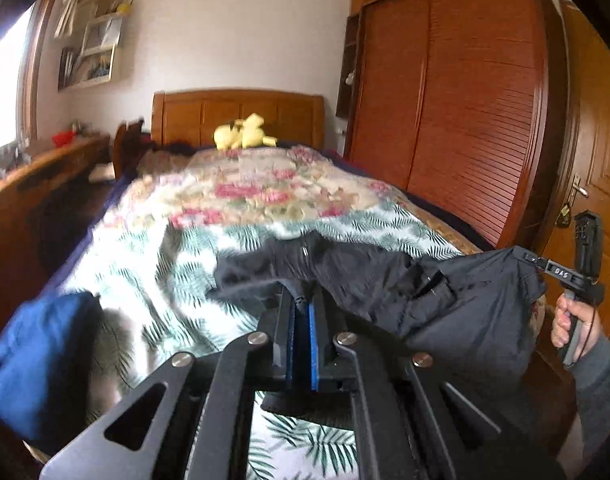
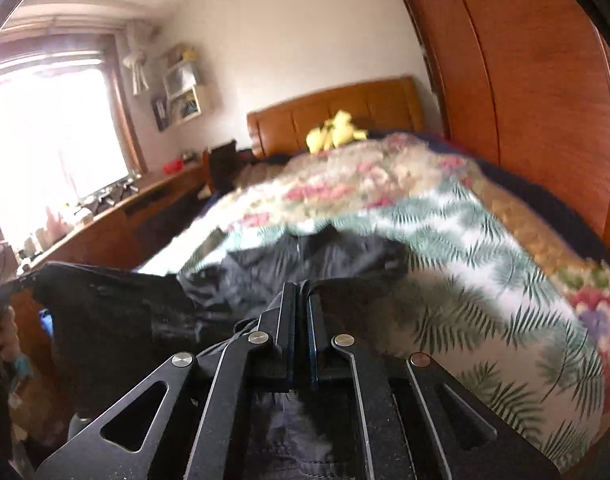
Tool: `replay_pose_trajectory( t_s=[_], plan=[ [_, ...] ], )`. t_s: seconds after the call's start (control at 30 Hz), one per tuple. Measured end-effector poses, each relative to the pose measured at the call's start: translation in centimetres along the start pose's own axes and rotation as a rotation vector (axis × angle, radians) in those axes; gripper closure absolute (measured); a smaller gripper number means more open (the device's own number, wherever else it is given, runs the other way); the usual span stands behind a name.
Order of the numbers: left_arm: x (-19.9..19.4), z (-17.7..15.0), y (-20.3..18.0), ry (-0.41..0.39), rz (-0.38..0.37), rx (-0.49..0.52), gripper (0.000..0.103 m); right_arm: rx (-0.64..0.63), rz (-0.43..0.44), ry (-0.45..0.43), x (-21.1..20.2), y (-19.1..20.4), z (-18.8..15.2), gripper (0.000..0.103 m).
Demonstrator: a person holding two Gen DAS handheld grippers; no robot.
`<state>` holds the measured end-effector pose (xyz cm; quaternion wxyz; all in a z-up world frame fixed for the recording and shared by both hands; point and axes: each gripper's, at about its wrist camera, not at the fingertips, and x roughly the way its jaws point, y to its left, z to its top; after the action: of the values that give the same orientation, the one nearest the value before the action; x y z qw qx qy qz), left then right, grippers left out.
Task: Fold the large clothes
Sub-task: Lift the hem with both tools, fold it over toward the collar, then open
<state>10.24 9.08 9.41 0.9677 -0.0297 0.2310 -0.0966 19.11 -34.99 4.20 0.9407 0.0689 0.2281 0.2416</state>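
**Left wrist view: both grippers clamped on the black garment**

Left gripper [image 1: 303,300] is clenched on the black garment [image 1: 445,292], lower middle of frame. Right gripper [image 1: 539,261], far right, pinches another edge. The garment hangs stretched above the leaf-print bedspread [image 1: 153,256].

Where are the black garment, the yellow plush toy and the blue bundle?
Black garment [image 1: 465,300]: left wrist view, its middle.
Yellow plush toy [image 1: 245,132]: left wrist view, its body.
Blue bundle [image 1: 37,360]: left wrist view, its middle.

I see the bed [image 1: 145,248] under a leaf-print sheet [image 1: 177,276] and floral quilt [image 1: 249,188]; a yellow plush [image 1: 245,136] sits at its head edge, blue cloth [image 1: 37,360] at its near left corner.
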Motion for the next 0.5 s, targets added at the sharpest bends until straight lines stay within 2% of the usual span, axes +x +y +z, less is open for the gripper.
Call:
replay_pose_trajectory(
  t_s=[0.17,0.23,0.37,0.43,0.5],
  plan=[
    [-2.9,3.3,-1.1,-0.050,-0.006,0.038,0.100,-0.036,0.003,-0.039,-2.2,1.0,2.6,0.101],
    [-4.9,4.0,-1.9,-0.080,-0.041,0.051,0.101,-0.059,0.008,-0.052,-3.5,1.6,3.4,0.101],
    [-8.0,3.7,-3.7,-0.120,-0.078,0.111,0.100,-0.095,0.005,-0.056,-6.3,2.4,3.8,0.101],
    [-8.1,3.1,-3.7,-0.106,-0.089,0.116,0.100,-0.100,0.014,-0.047,-6.9,2.2,3.4,0.101],
    [-6.8,2.4,-3.2,-0.073,-0.067,0.121,0.100,-0.099,0.012,-0.024,-6.8,1.7,2.7,0.102]
  ],
)
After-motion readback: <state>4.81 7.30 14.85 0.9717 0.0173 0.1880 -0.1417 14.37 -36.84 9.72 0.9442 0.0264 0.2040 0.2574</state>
